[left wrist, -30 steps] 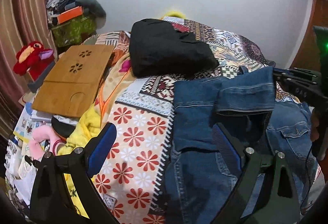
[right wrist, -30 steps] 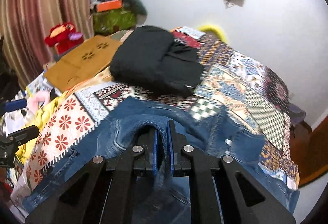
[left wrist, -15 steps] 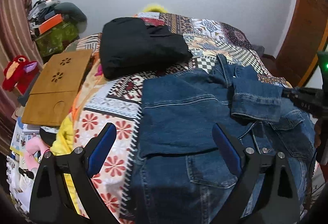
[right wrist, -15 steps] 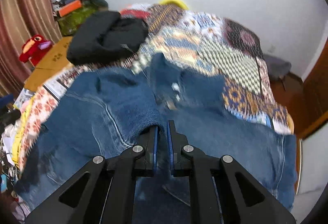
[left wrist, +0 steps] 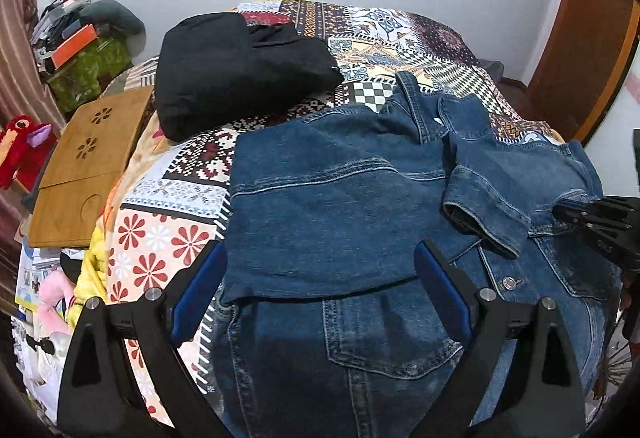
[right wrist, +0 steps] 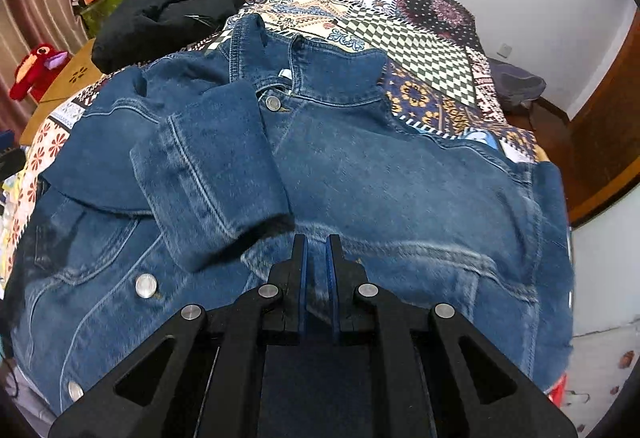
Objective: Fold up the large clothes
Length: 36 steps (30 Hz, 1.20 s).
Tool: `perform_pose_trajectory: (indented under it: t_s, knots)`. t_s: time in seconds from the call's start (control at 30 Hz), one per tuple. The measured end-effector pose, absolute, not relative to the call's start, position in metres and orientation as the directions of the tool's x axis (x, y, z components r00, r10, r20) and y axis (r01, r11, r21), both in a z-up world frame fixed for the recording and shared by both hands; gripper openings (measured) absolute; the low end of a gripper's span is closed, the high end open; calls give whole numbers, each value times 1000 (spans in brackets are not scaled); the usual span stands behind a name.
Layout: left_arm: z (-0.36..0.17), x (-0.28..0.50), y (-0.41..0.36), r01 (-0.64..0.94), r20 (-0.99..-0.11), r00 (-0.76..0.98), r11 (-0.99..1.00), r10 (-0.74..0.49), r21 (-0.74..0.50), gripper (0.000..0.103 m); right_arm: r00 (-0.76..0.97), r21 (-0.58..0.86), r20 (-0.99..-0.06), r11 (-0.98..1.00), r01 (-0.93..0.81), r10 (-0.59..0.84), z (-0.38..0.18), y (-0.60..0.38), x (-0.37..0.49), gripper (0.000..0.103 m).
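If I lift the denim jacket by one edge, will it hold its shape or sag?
The denim jacket will probably sag: its folded sleeve already drapes limply across the front. The thick seams and metal buttons suggest fair weight. It is unlikely to slide on the patterned bedspread.

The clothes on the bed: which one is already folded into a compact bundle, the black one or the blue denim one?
The black garment, a closed bundle beyond the denim jacket. The jacket is spread wide, with only one sleeve folded across its front.

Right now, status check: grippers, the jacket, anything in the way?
Left gripper open, over the denim jacket. Right gripper shut; whether it pinches denim, cannot tell. One sleeve folded across. Black bundle beyond, clear of the jacket.
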<state>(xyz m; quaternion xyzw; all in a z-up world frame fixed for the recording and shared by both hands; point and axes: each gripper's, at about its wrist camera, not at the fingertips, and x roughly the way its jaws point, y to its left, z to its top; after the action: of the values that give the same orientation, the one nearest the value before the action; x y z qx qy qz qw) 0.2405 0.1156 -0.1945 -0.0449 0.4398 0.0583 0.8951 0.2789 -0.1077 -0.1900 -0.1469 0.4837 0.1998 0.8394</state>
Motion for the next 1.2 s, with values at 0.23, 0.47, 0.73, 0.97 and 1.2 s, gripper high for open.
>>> perform_pose_trajectory:
  t_s: [0.23,0.47,0.73,0.97,1.2]
  knots:
    - [-188,246,111,-133,-779,626,990,46,-49,95,494,-76,-836,841,-536,239,-164,-88,263,10]
    - [-186,240,114,-132,-774,630,991,57,-35,95,489,-85,-818,776,-625,304,-166,-42,256,58]
    - [-189,232,131,-157,-770,634,987,79,-28,95,391,-107,-879,688,-718,271,-205,8,275,57]
    - [-195,234,139,-172,-774,628,984,77,-41,95,295,-72,-931,685,-725,215,-233,16,300,58]
    - [-198,235,139,-170,-777,626,984,67,-53,95,305,-79,-929,696,-714,208,-234,7,308,40]
